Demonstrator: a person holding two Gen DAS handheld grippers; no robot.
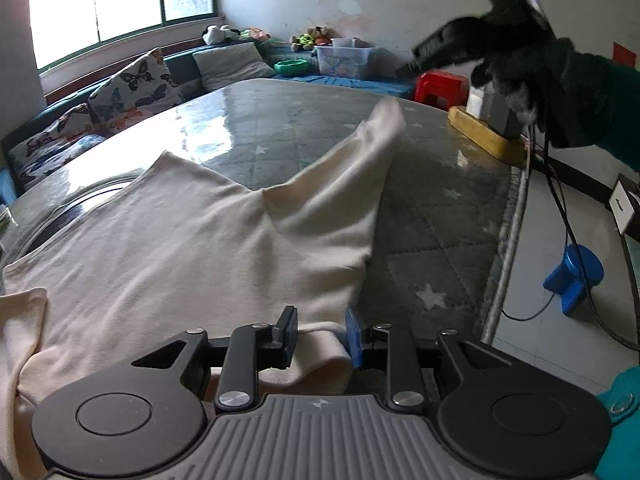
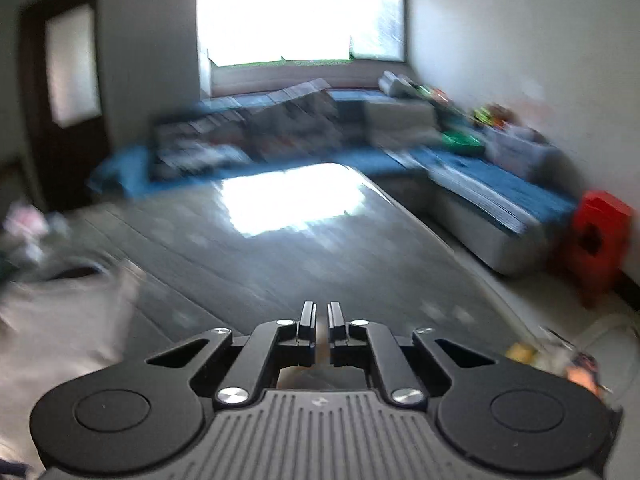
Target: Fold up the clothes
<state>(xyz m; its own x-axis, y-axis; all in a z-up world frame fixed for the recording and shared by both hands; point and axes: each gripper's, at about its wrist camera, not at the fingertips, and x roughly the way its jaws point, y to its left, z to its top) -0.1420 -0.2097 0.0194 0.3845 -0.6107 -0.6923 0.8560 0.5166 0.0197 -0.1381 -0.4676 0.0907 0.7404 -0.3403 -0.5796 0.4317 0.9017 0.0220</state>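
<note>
A cream long-sleeved garment point(image 1: 180, 248) lies spread on the grey quilted mattress point(image 1: 432, 208), one sleeve point(image 1: 360, 160) stretched toward the far right. My left gripper point(image 1: 321, 334) sits low at the garment's near edge, its jaws around a fold of the cloth. My right gripper point(image 2: 321, 322) is raised in the air above the mattress point(image 2: 280, 264), nearly shut with nothing between the fingers. It also shows in the left wrist view point(image 1: 480, 32) at the upper right, held in a black-gloved hand. The garment appears blurred at the left of the right wrist view point(image 2: 60, 320).
A sofa with butterfly cushions point(image 1: 132, 88) runs behind the mattress. A clear storage box point(image 1: 346, 60), a green bowl point(image 1: 291, 66) and a red stool point(image 1: 440, 88) stand at the back. A wooden block point(image 1: 484, 136) sits on the mattress's right edge. Black cables point(image 1: 568, 220) hang over the floor by a blue stool point(image 1: 574, 276).
</note>
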